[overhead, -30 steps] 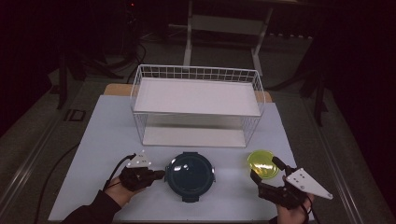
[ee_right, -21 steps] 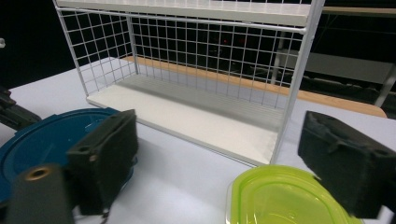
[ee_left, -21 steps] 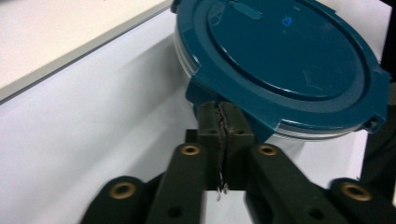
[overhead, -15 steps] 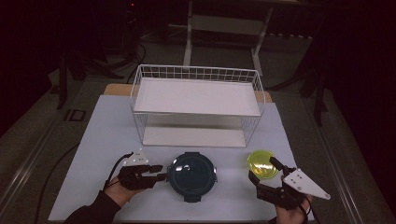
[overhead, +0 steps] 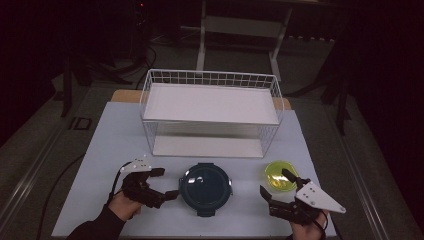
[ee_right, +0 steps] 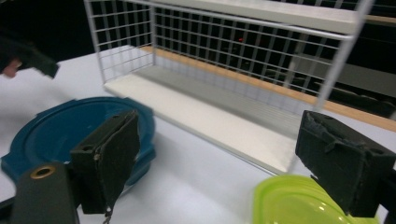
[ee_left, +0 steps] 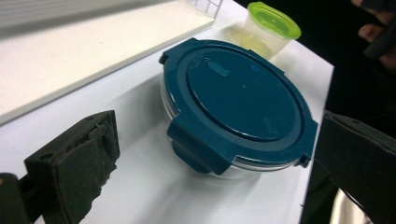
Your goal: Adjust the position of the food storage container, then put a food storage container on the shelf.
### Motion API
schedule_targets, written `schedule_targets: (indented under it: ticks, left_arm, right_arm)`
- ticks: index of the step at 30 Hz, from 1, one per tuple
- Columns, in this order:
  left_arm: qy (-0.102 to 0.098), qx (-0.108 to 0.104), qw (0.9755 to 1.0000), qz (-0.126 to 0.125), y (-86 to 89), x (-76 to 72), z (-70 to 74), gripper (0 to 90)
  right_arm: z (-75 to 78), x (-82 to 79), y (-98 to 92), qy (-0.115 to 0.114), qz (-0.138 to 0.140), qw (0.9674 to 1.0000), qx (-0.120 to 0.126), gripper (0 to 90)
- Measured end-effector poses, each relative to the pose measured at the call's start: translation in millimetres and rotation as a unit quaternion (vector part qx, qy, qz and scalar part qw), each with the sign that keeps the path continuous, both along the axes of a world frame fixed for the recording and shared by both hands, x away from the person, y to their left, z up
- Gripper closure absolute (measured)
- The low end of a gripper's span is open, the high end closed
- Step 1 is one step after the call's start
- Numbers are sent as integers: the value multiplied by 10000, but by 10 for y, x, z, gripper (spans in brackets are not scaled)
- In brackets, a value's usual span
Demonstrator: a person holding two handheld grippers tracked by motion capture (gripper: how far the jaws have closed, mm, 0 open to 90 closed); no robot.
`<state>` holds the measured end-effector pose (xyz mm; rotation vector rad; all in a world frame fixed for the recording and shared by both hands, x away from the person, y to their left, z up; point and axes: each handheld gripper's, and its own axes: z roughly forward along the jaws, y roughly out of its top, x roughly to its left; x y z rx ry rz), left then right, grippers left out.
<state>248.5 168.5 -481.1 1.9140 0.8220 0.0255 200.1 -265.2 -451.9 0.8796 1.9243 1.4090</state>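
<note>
A round container with a dark blue clip-on lid (overhead: pixel 206 188) (ee_left: pixel 238 100) sits near the table's front edge. My left gripper (overhead: pixel 164 183) (ee_left: pixel 217 130) is just left of it, pointing at it. Its jaws have just been opening and now stand wide, with nothing between them. A small tub with a lime-green lid (overhead: pixel 281 175) (ee_left: pixel 273 21) (ee_right: pixel 294 203) stands to the right of the blue container (ee_right: pixel 56 130). My right gripper (overhead: pixel 276 184) (ee_right: pixel 224 144) stands open beside the tub, one jaw over its near edge, and grips nothing.
A white wire rack with two white shelves (overhead: pixel 210 102) (ee_right: pixel 243 42) stands across the middle of the white table (overhead: pixel 110 145). Dark floor and stands surround the table. A hand with the other gripper (ee_right: pixel 28 58) appears at the left of the right gripper view.
The left gripper's jaws went from shut to wide open, staying beside the blue container. The right gripper has hardly moved.
</note>
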Motion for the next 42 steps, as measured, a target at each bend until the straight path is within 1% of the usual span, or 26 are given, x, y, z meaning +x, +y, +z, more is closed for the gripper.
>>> schedule_targets:
  ticks: [2, 5, 7, 9, 10, 14, 15, 16, 18, 19, 20, 21, 23, 26, 27, 28, 30, 31, 32, 34, 35, 36, 37, 38, 40, 42]
  left_arm:
    - [8, 19, 10000, -18, -12, 5, 8, 0]
    - [100, -37, 9999, -9, -16, 30, 15, 0]
    - [170, -65, 9998, 48, -15, 49, 20, 0]
    - [188, -114, 9997, 87, -12, 62, 26, 0]
    - [182, -156, 9997, 109, -14, 70, 33, 0]
    - [245, -155, 9995, 100, -25, 87, 32, 0]
    - [366, -184, 9991, 116, -57, 120, 19, 0]
    - [416, -222, 9988, 94, -67, 131, 12, 1]
    - [474, -245, 9985, 75, -80, 145, 2, 7]
    - [608, -332, 9976, 83, -96, 175, -25, 7]
    - [697, -368, 9968, 92, -98, 190, -39, 7]
    - [857, -463, 9952, 112, -96, 214, -61, 7]
    - [1159, -585, 9913, 199, -77, 265, -110, 7]
    - [1729, -681, 9821, 308, -52, 334, -183, 35]
    - [1901, -808, 9781, 274, -46, 350, -212, 37]
    - [2054, -860, 9746, 239, -37, 370, -242, 37]
    - [2348, -953, 9668, 332, -25, 402, -299, 74]
    - [2519, -995, 9618, 397, -17, 420, -328, 92]
    - [2621, -1017, 9588, 399, -14, 432, -349, 139]
    - [2796, -895, 9550, 418, -29, 449, -391, 172]
    - [2904, -917, 9515, 434, -34, 457, -413, 225]
    - [3060, -971, 9460, 456, -38, 466, -441, 244]
    - [3060, -971, 9460, 456, -38, 466, -441, 297]
    - [3239, -1015, 9394, 484, -43, 481, -480, 297]
    - [3422, -1107, 9318, 491, -42, 494, -525, 386]
    - [3489, -1282, 9273, 445, -36, 495, -555, 455]
  right_arm:
    - [-10, 4, 45, -6, 140, 9999, -74, 138]
    - [-19, 19, 119, 124, 302, 9994, -126, 139]
    - [-21, 40, 167, 280, 409, 9987, -98, 133]
    - [-19, 48, 193, 316, 430, 9985, -99, 132]
    - [-17, 62, 234, 403, 548, 9977, -75, 122]
    - [-21, 108, 289, 526, 621, 9967, -10, 113]
    - [-17, 144, 305, 614, 651, 9959, 105, 108]
    - [-10, 164, 317, 643, 663, 9957, 122, 108]
    - [0, 178, 330, 602, 584, 9964, 118, 108]
    - [11, 191, 344, 591, 554, 9966, 142, 107]
    - [30, 212, 367, 620, 632, 9960, 135, 106]
    - [34, 217, 378, 610, 620, 9962, 99, 106]
    - [41, 223, 402, 597, 654, 9961, 62, 106]
    - [36, 221, 419, 555, 676, 9962, 46, 106]
    - [29, 220, 422, 564, 672, 9961, 41, 105]
    - [19, 222, 423, 591, 697, 9958, 40, 105]
    - [1, 222, 421, 611, 699, 9957, 40, 105]
    - [-4, 225, 415, 669, 721, 9951, 58, 105]
    - [-9, 228, 411, 701, 723, 9949, 93, 105]
    - [-11, 227, 411, 709, 724, 9948, 88, 105]
    - [-12, 226, 415, 718, 743, 9946, 77, 105]
    - [-13, 221, 421, 718, 743, 9946, 65, 105]
    - [-13, 221, 421, 718, 743, 9946, 65, 105]
    - [-18, 219, 430, 728, 762, 9944, 58, 105]
    - [-27, 215, 447, 759, 794, 9939, 25, 105]
    - [-28, 212, 450, 753, 818, 9938, 4, 105]
